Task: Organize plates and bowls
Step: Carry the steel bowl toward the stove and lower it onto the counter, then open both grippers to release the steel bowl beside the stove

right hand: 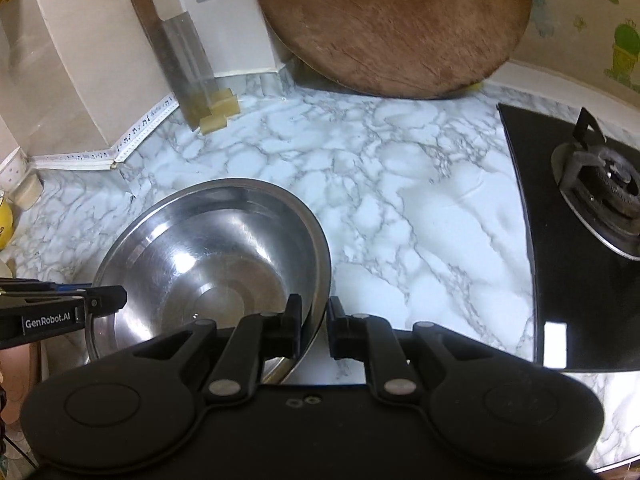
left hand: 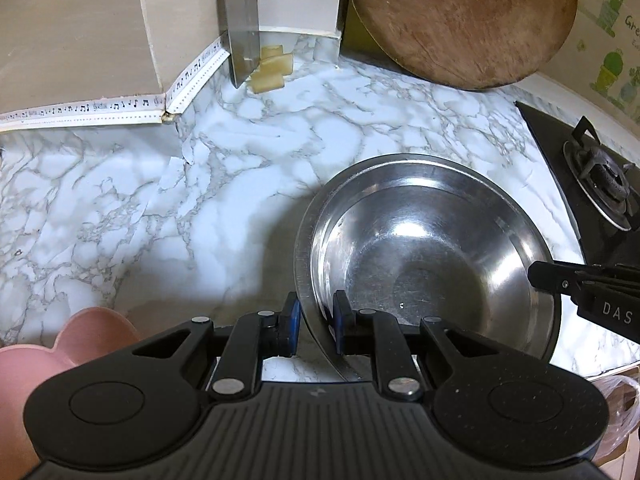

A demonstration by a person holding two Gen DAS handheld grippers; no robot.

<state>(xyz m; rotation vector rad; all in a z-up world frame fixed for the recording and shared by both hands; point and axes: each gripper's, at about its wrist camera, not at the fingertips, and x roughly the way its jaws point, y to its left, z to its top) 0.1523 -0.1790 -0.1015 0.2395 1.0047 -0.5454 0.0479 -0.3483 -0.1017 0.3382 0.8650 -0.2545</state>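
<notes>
My left gripper pinching the near rim of the empty round stainless-steel bowl, my right gripper pinching its opposite rim, pink scalloped dish sitting left of my left fingers.

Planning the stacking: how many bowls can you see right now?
2. A steel bowl on the counter, held at opposite rims by both grippers; a pink bowl at the left view's lower-left edge. Others may be out of view.

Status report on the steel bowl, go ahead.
Left gripper and right gripper both clamped on steel bowl rim, opposite sides. Bowl over marble counter. Nothing in the way.
</notes>
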